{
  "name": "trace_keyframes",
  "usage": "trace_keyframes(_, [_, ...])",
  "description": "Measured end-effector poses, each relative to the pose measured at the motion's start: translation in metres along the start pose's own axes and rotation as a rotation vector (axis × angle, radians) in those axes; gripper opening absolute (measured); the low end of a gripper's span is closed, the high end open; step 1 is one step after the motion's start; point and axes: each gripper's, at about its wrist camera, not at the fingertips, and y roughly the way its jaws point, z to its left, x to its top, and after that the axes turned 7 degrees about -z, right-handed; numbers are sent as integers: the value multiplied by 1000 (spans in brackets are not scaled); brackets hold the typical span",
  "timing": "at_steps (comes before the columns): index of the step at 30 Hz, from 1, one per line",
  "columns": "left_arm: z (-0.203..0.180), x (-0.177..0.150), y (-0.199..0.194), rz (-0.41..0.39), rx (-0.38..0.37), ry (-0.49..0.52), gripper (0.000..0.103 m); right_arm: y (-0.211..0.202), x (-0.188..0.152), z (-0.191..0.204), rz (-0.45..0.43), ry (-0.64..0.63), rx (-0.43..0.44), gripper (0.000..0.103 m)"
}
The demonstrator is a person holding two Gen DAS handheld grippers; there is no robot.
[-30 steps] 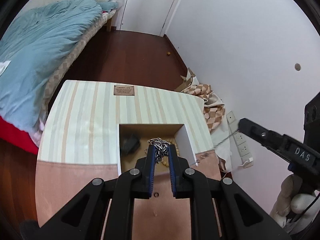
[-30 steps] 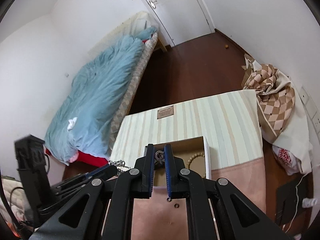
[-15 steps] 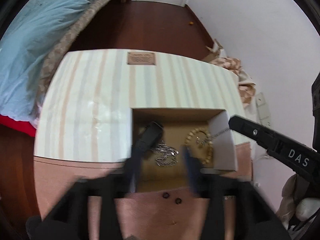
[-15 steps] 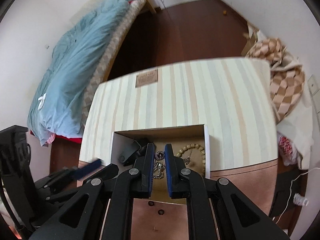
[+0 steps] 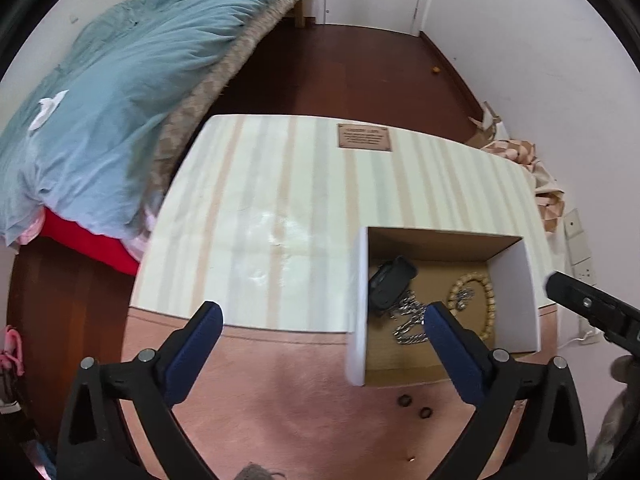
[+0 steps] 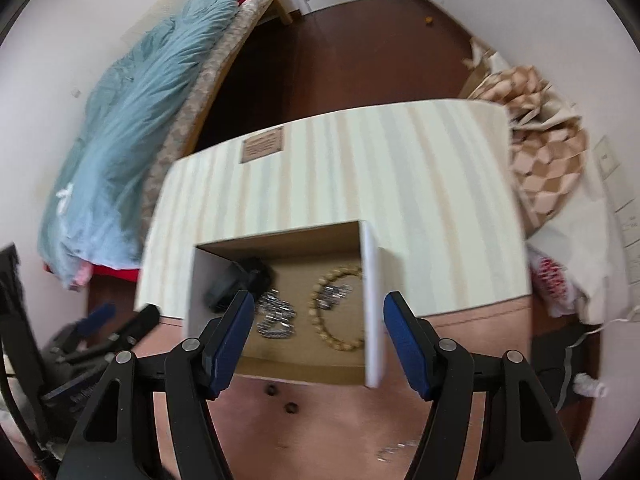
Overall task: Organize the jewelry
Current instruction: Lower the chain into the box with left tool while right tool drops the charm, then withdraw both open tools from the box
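An open white cardboard box stands on the table's near part. In it lie a silver chain, a beige bead bracelet with a small silver piece inside its loop, and a black object. My left gripper is open and empty, above the table left of the box. My right gripper is open and empty above the box's front. Two small dark rings lie on the pink cloth before the box.
The table carries a striped cloth with a brown label and a pink front band. A bed with a blue duvet stands left. A checkered bag lies by the right wall. A small silver item lies on the pink band.
Both grippers have opened. The left one let the silver chain fall into the box and moved left; the right one let its small silver piece drop onto the bracelet.
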Motion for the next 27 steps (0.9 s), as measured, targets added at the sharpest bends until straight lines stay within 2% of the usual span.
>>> trace_keyframes(1, [1, -2, -2, -5, 7, 2, 103, -3, -4, 1, -11, -17, -35, 79])
trace_keyframes(2, [1, -4, -3, -9, 13, 4, 103, -6, -8, 4, -20, -40, -80, 90])
trace_keyframes(3, [0, -7, -5, -13, 19, 8, 103, -8, -13, 6, -29, -64, -123, 95])
trace_keyframes(8, [-5, -19, -14, -29, 33, 37, 103, -13, -35, 12, -42, -134, -227, 100])
trace_keyframes(16, [-12, -32, -39, -56, 31, 52, 103, -34, -51, 19, -88, -148, -258, 101])
trace_keyframes(27, [-19, -45, -114, -165, 23, 50, 103, -111, -67, 40, -226, -179, -284, 101])
